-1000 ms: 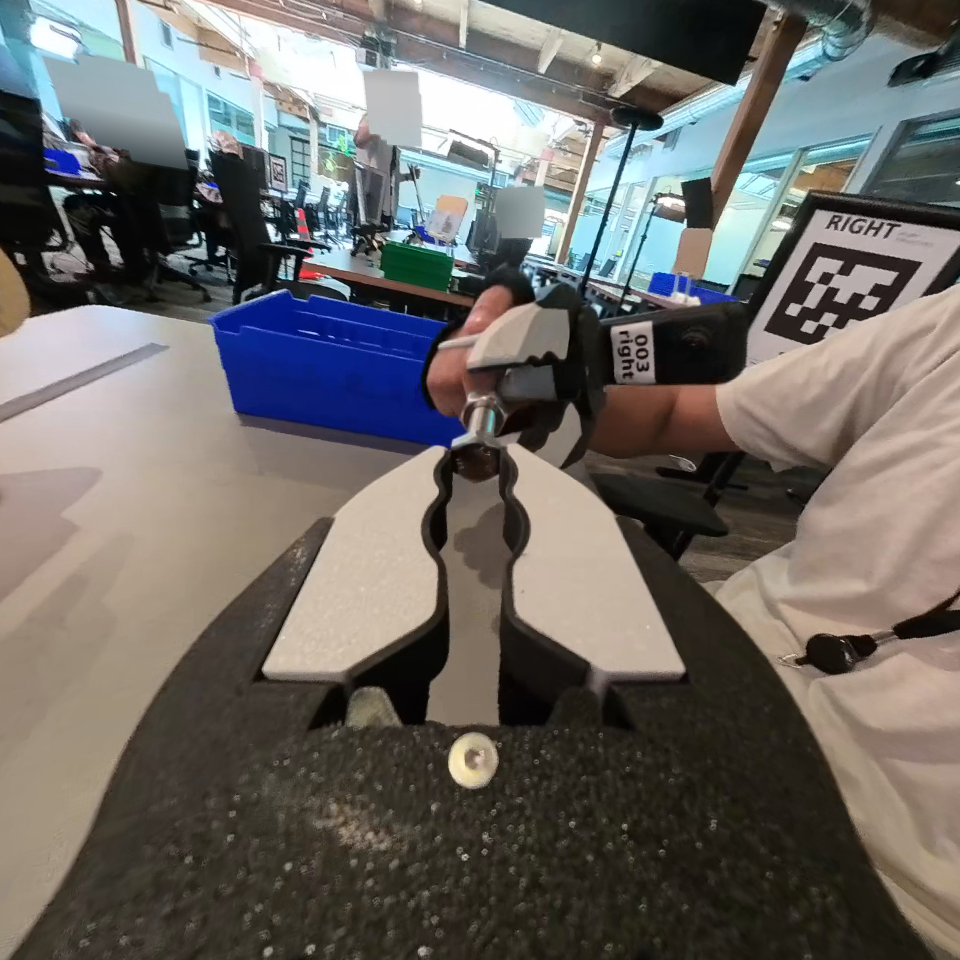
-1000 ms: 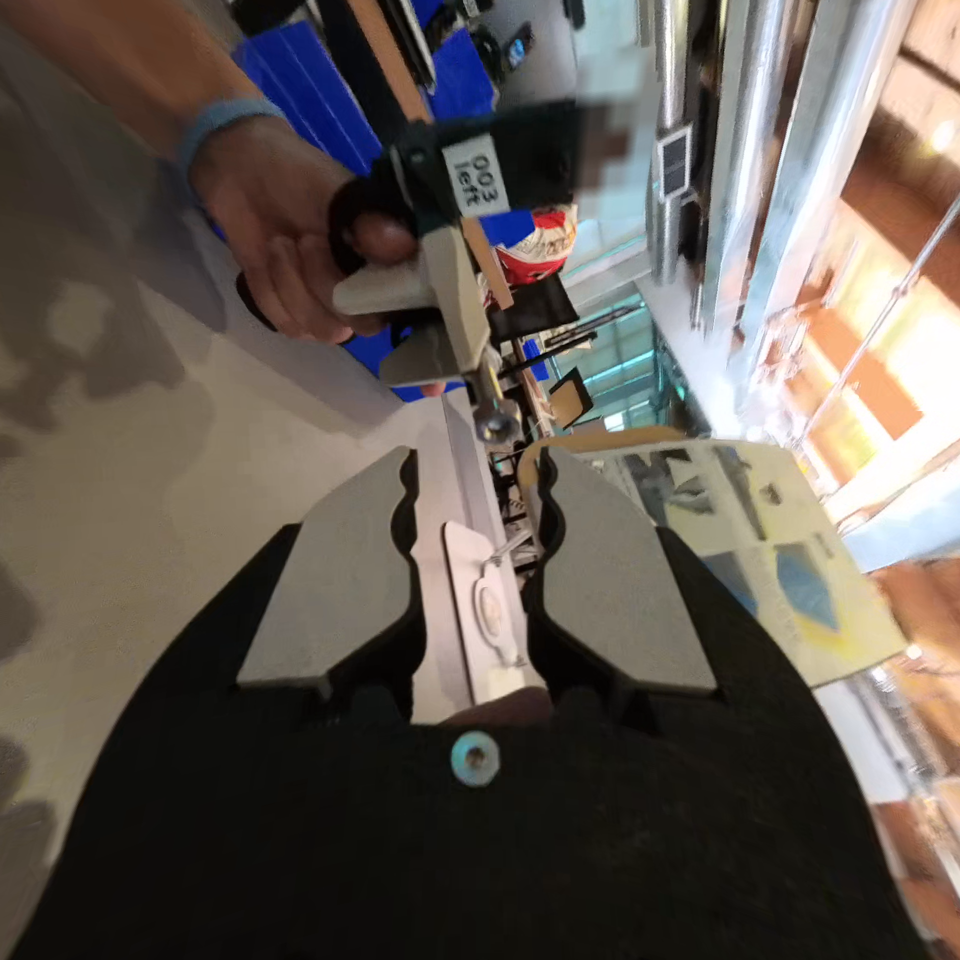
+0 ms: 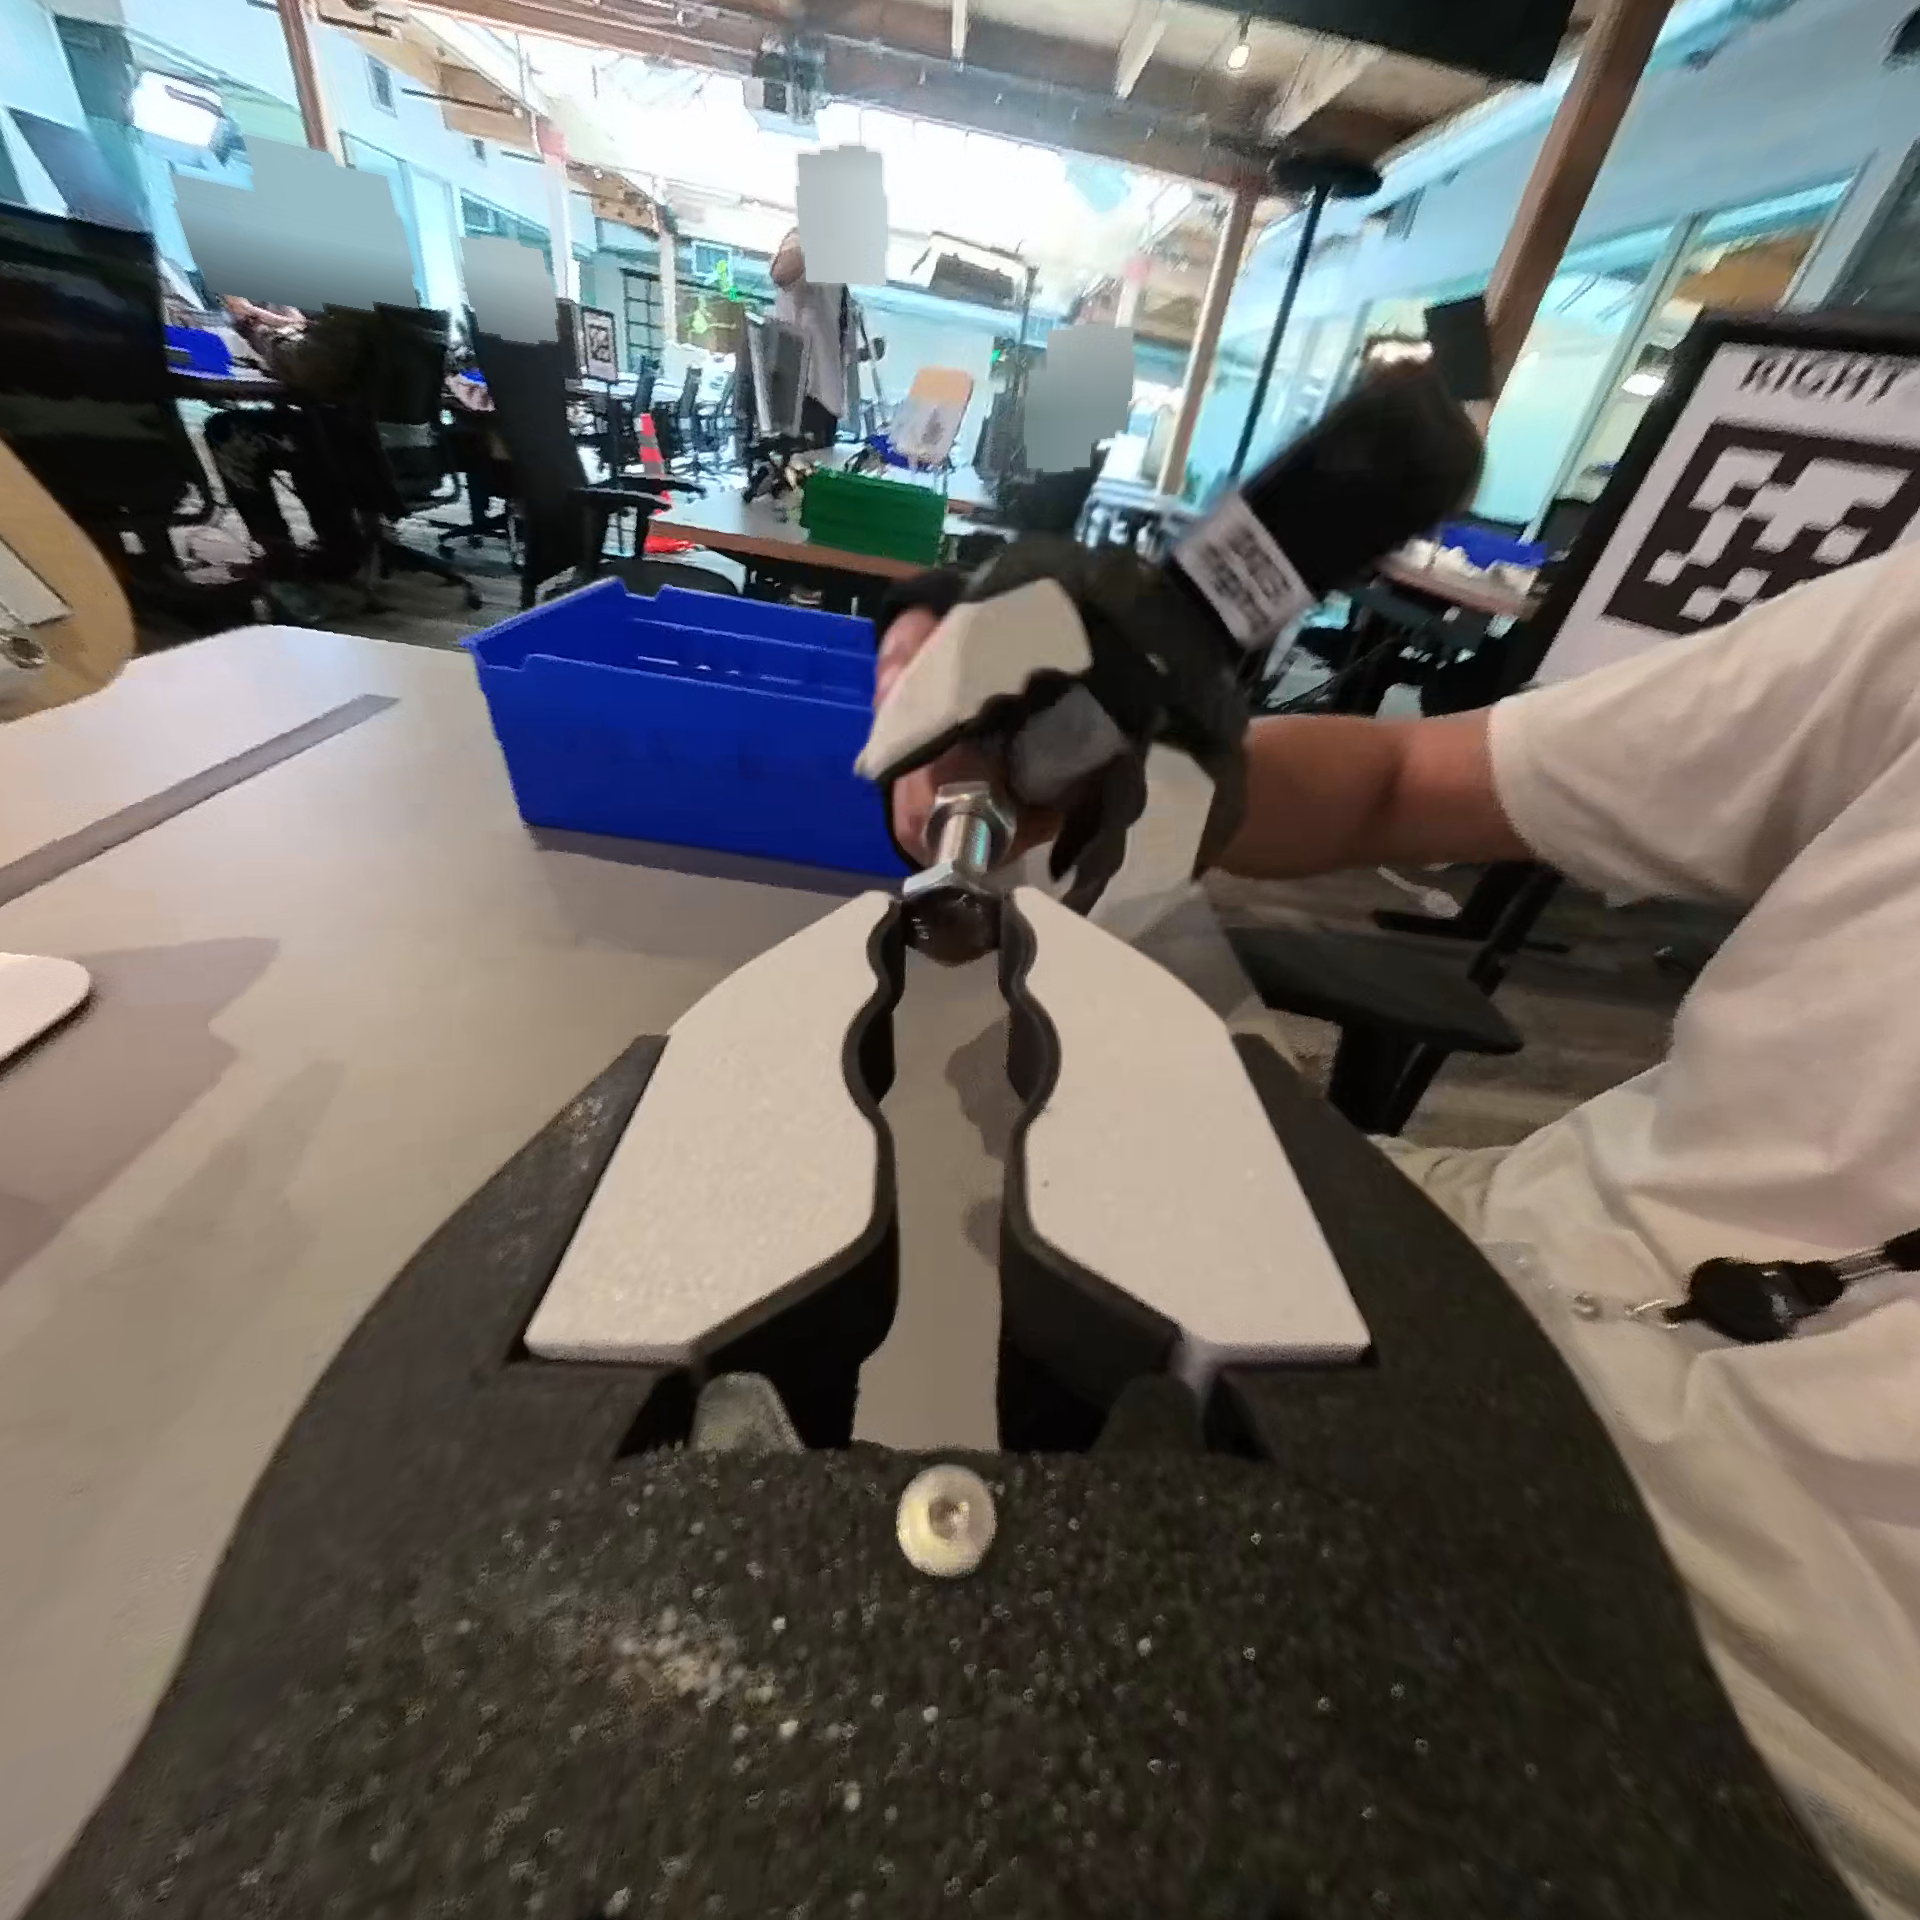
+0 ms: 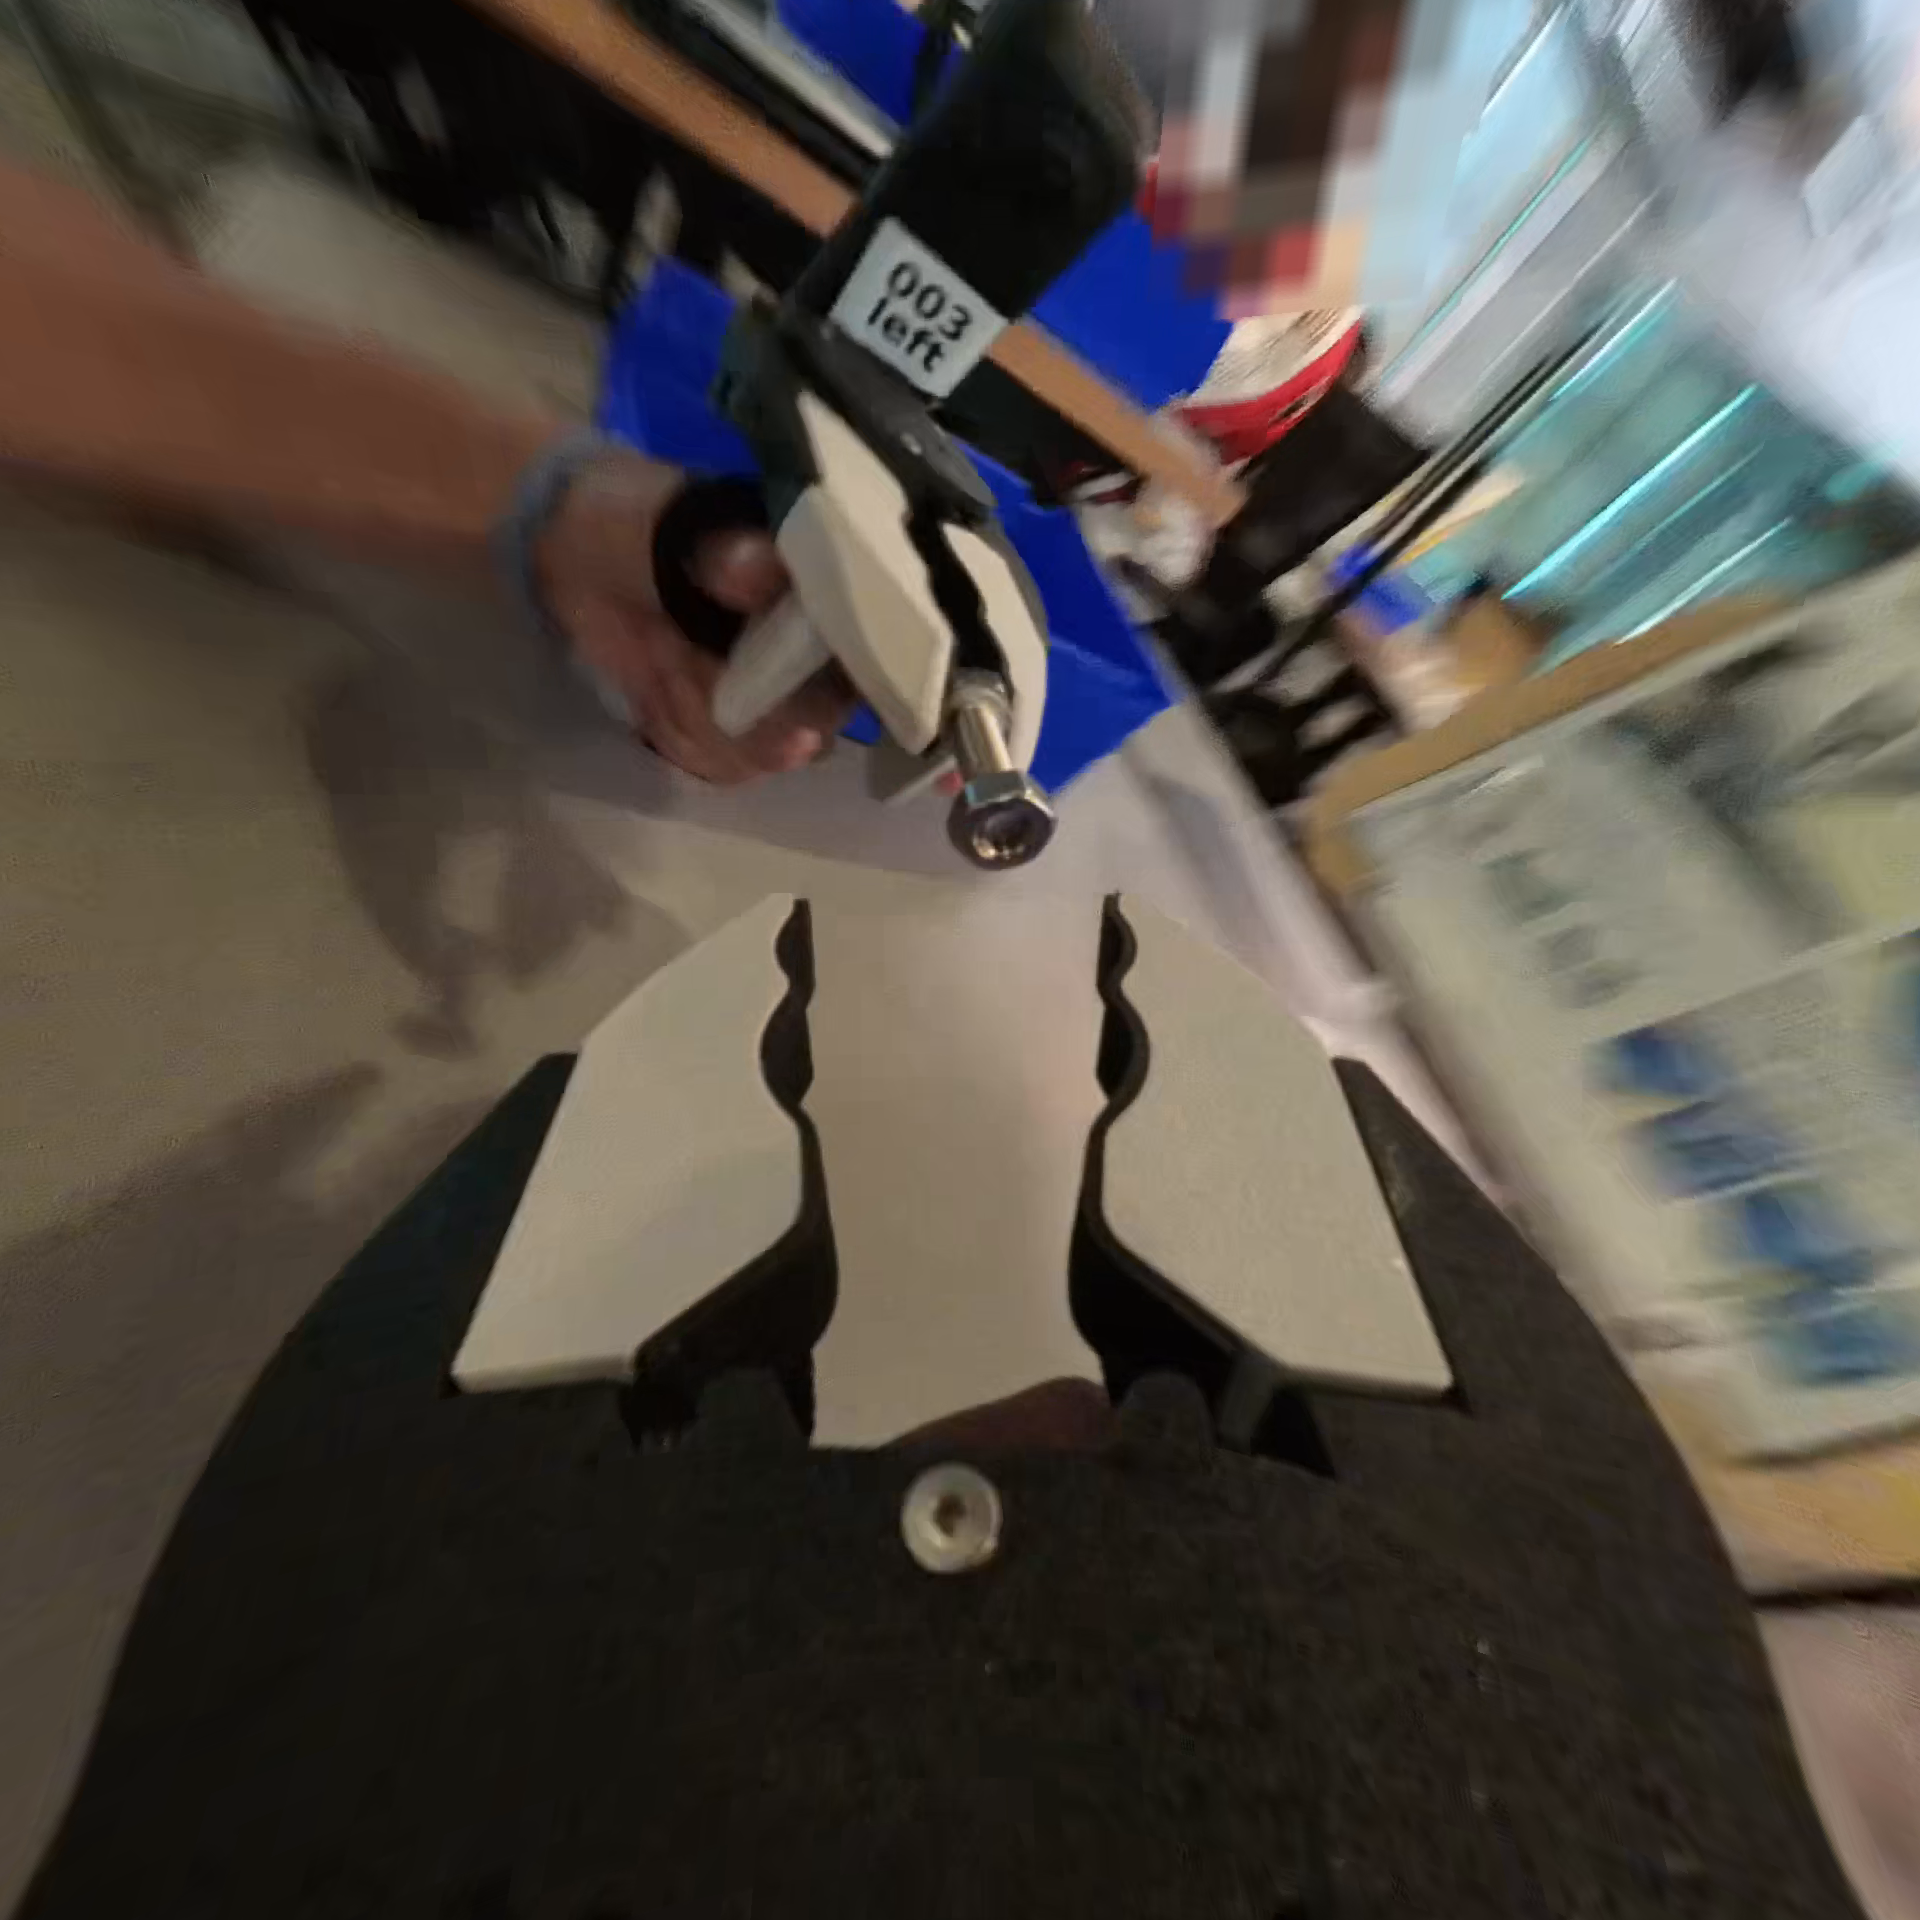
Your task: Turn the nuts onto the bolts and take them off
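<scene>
Look first at the left claw (image 3: 951, 920), pressed together on the head of the bolt (image 3: 961, 857). See the bolt poke straight out past that claw's tips, up in the air over the table (image 3: 312, 935). Spot the blue bin (image 3: 675, 748) far ahead of the claw and a bit to its left. Hold the bolt tight and steady, with no wobble and no tilt. Pinch only the head, well back from the thread, to leave room for turning.

Next find the nut (image 4: 1003, 821), way out at the far end of the bolt, away from the left claw. Seems to sit right at the tip, so probably only a little way on. Cannot tell from here whether to turn it on or off.

Then look at the right claw (image 4: 951, 909), spread wide and holding nothing. Find the nut just ahead of its tips and a little to the right of the gap, not yet between the fingers. Slide this claw forward until the nut sits in the middle of the gap. Line it up straight with the bolt, nose to nose with the left claw. Close softly on two flat sides of the nut, not on the corners. Turn a little, let go, swing back, grab again. Push or pull along the bolt only, never sideways. Go slowly near the end of the thread, ready to catch the nut.
</scene>
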Demonstrator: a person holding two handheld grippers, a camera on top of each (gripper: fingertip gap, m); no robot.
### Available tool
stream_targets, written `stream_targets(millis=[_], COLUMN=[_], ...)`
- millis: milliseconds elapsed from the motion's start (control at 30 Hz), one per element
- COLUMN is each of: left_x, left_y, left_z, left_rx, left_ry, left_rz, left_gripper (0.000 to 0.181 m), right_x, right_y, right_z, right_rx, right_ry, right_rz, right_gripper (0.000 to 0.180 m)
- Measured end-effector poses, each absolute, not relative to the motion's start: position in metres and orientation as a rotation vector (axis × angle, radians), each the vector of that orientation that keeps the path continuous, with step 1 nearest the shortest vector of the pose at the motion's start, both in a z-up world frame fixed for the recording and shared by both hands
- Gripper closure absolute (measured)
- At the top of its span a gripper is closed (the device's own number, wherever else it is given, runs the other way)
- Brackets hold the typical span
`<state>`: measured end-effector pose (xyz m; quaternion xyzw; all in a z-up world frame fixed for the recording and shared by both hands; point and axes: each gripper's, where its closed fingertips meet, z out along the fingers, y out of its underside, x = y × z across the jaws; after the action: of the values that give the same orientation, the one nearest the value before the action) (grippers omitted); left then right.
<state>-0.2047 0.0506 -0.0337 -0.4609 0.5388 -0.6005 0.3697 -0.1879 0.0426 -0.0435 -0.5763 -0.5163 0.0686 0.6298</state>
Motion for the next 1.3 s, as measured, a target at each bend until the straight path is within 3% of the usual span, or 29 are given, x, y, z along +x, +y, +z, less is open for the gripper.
stream_targets(millis=[167,300,400,533,733,1000,1200,1300], left_x=[-0.208,-0.207,-0.206,-0.205,-0.201,-0.199,-0.209,-0.212], left_y=[0.045,0.035,0.03,0.031,0.04,0.041,0.044,0.045], left_z=[-0.032,-0.037,-0.038,-0.039,-0.039,-0.041,-0.024,-0.022], left_rx=[-1.184,-1.182,-1.17,-1.167,-1.147,-1.138,-1.131,-1.142], left_ry=[1.397,1.457,1.479,1.494,1.467,1.477,1.39,1.387], left_rz=[-1.65,-1.654,-1.665,-1.6,-1.434,-1.369,-1.534,-1.577], left_gripper=[0.164,0.164,0.164,0.164,0.164,0.164,0.164,0.164], right_x=[-0.19,-0.198,-0.2,-0.201,-0.202,-0.203,-0.198,-0.197], right_y=[0.04,0.036,0.037,0.037,0.04,0.035,0.038,0.036], right_z=[-0.038,-0.031,-0.033,-0.037,-0.045,-0.045,-0.042,-0.032], right_rx=[-0.878,-0.777,-0.798,-1.023,-1.558,-1.745,-1.55,-1.266], right_ry=[-1.429,-1.452,-1.477,-1.433,-1.062,-0.633,-0.948,-1.194], right_rz=[-0.607,-0.668,-0.622,-0.307,0.657,1.439,0.738,0.12], right_gripper=[0.138,0.145,0.162,0.162,0.162,0.162,0.129,0.131])
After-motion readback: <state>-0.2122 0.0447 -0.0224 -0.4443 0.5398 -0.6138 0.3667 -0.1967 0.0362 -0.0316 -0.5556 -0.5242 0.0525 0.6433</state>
